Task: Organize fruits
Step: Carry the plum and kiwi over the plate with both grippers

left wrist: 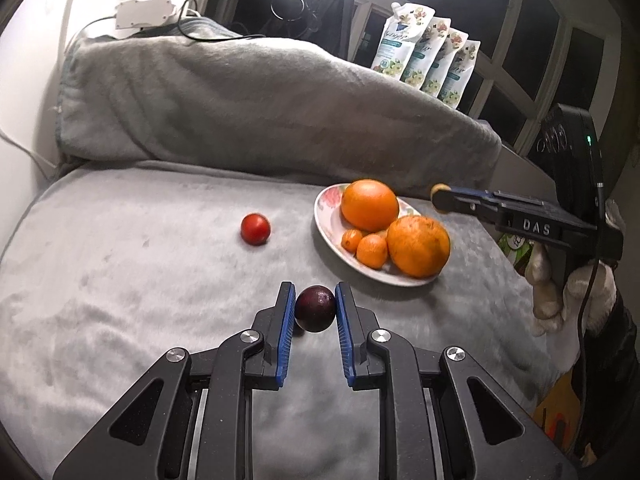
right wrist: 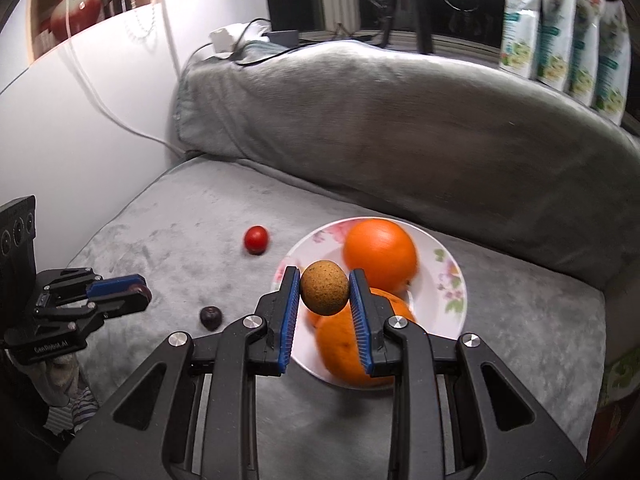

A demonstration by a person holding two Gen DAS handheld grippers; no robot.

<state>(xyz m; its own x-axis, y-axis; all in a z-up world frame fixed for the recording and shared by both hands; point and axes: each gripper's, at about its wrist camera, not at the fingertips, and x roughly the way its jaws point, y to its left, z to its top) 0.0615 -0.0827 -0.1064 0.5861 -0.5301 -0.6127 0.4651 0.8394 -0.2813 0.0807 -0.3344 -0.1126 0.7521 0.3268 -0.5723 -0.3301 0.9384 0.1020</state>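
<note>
Two grippers busy | left gripper [left wrist: 315, 309] brackets plum [left wrist: 315, 308] on cushion [left wrist: 120, 280], contact unclear | right gripper [right wrist: 325, 294] clamps brown fruit [right wrist: 324, 287] above plate [right wrist: 448, 312], likely for drop-off | oranges [right wrist: 380, 254] already plated, 12 o'clock | tomato [right wrist: 256, 239] loose, 11 o'clock

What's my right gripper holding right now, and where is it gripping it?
The right gripper holds a small round brown speckled fruit, pinched by its two opposite sides between the blue pads, above the plate.
</note>
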